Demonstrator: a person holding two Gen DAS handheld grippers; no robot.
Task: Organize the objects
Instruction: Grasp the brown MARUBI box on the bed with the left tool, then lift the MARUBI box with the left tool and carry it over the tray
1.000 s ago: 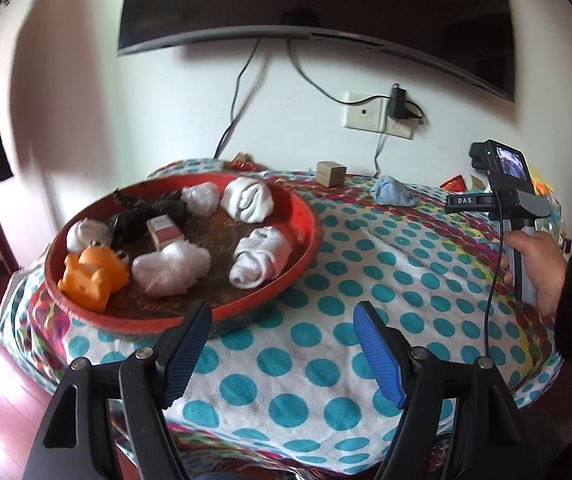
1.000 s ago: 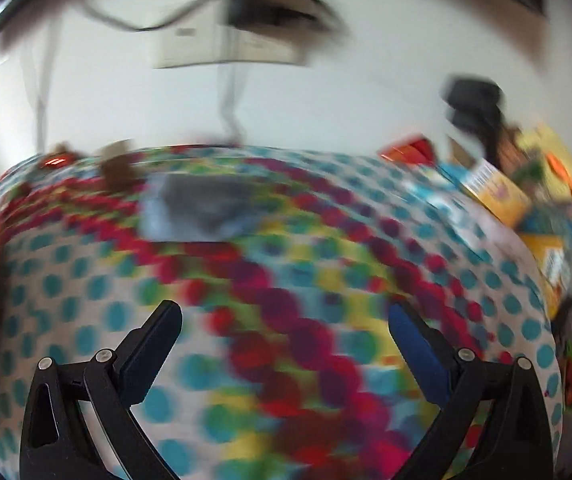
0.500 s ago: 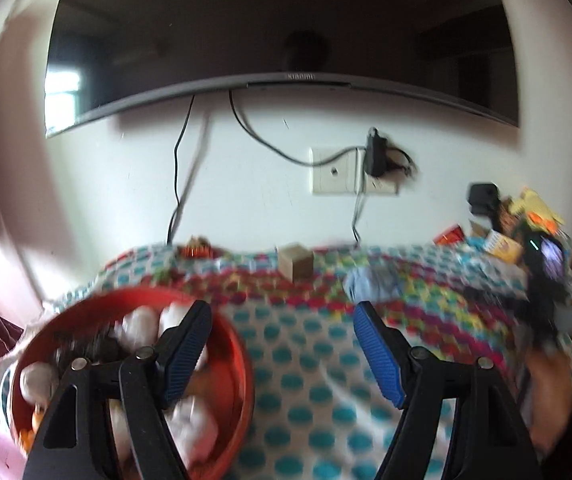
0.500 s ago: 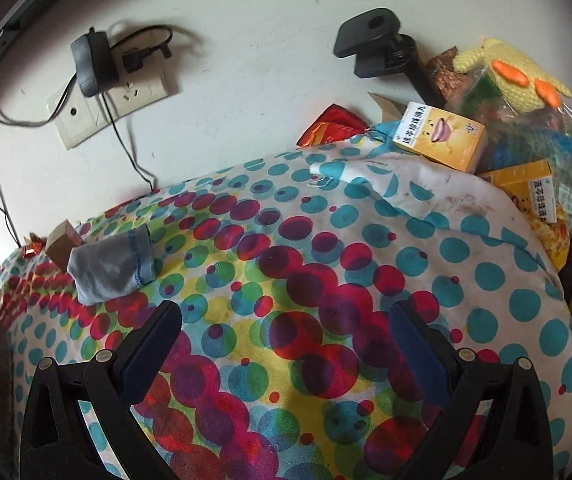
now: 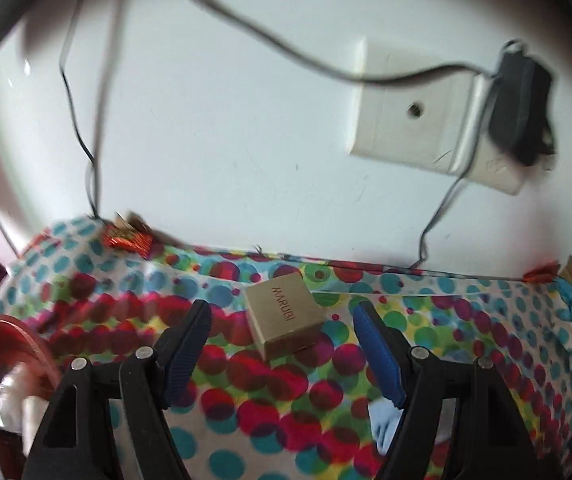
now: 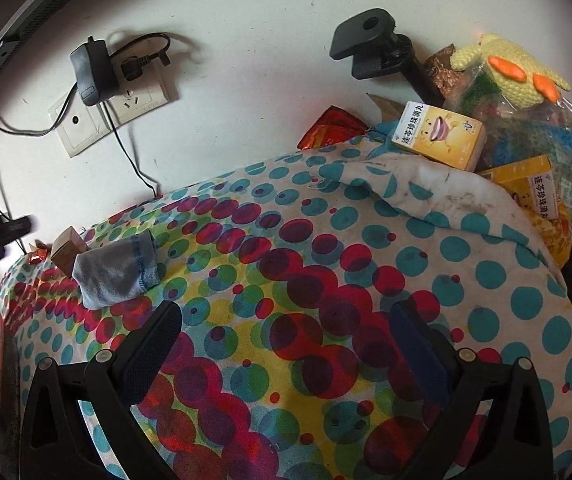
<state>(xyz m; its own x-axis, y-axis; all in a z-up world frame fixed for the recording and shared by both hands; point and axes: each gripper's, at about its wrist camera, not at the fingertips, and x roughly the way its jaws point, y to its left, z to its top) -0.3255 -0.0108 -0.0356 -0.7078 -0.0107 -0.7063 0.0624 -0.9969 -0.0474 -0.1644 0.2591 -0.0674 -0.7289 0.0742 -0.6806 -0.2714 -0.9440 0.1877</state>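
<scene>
At centre frame, between the wide-open, empty left gripper fingers, sits the tan cardboard box; right gripper equally wide, empty; risk: angled box twists under closing fingers.

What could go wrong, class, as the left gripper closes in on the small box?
1. The MARUBI box sits skewed between the open left gripper fingers, so they may catch corners and twist it.
2. The soft, wrinkled polka-dot tablecloth could snag a fingertip.
3. The rolled blue sock lies beside the box and might get nudged.
</scene>
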